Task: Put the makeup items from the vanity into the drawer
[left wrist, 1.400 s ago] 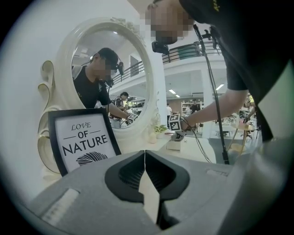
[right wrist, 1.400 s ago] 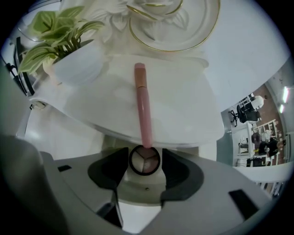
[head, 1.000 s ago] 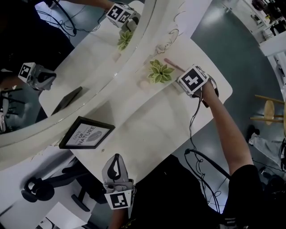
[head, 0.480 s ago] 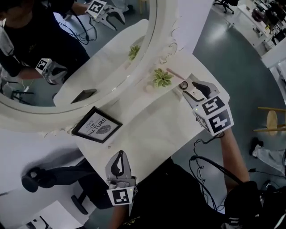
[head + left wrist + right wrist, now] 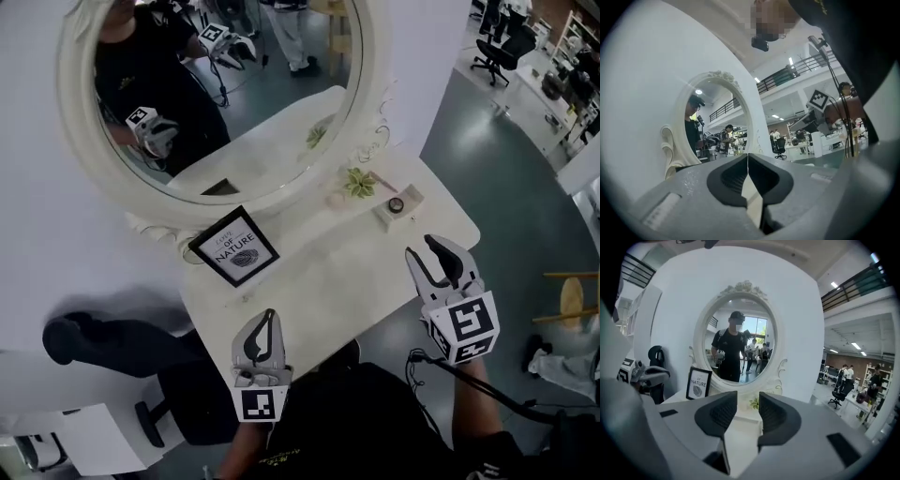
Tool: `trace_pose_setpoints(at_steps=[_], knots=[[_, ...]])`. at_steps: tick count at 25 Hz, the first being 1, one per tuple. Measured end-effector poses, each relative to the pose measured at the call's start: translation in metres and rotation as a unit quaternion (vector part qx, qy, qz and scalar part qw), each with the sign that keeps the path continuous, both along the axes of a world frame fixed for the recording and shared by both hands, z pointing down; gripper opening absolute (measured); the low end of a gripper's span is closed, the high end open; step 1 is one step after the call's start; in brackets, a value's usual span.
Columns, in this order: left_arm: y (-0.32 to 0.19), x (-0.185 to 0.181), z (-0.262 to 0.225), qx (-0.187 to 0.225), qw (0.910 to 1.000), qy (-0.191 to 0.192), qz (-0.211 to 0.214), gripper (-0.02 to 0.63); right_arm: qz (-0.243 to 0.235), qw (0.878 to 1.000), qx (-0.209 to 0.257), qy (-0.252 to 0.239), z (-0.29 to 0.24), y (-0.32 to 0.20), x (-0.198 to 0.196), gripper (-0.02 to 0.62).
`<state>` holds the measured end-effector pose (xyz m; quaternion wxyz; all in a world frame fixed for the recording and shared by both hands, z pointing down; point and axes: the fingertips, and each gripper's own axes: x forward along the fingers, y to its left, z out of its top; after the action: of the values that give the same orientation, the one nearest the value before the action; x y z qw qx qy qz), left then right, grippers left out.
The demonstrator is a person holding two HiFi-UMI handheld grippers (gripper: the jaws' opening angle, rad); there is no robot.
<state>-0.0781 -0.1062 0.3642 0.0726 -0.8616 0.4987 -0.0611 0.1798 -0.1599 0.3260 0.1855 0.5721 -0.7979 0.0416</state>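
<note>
Grey right gripper [image 5: 424,251] hovers off the white vanity top's [image 5: 309,272] near right edge, pointing at the oval mirror [image 5: 234,103]. Its jaws are partly apart, just closing on nothing. The left gripper [image 5: 268,317] is closed and empty. A dark round pot [image 5: 396,204] sits on a small white rectangular tray [image 5: 411,198], far right.

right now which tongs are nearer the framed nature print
Left. The left tongs hang just in front of the framed nature print, at the vanity front edge. The right tongs, jaws lately closing on nothing, sit well off to its right, by the front right corner.
</note>
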Motion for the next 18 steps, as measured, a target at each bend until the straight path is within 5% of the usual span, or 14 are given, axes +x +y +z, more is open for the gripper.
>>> trace_pose_setpoints(at_steps=[8,14,18], knots=[[0.018,-0.011,-0.022,0.034,0.9990,0.022,-0.017,0.021,-0.004,0.996,0.071,-0.046,-0.010,0.038,-0.013,0.115],[0.028,-0.014,-0.029,0.049,0.9986,0.004,-0.018,0.021,-0.019,0.976,0.198,-0.091,-0.030,0.071,-0.035,0.114],[0.032,-0.015,-0.035,0.058,0.9979,0.011,-0.025,0.021,-0.004,0.968,0.229,-0.100,-0.009,0.080,-0.038,0.101]])
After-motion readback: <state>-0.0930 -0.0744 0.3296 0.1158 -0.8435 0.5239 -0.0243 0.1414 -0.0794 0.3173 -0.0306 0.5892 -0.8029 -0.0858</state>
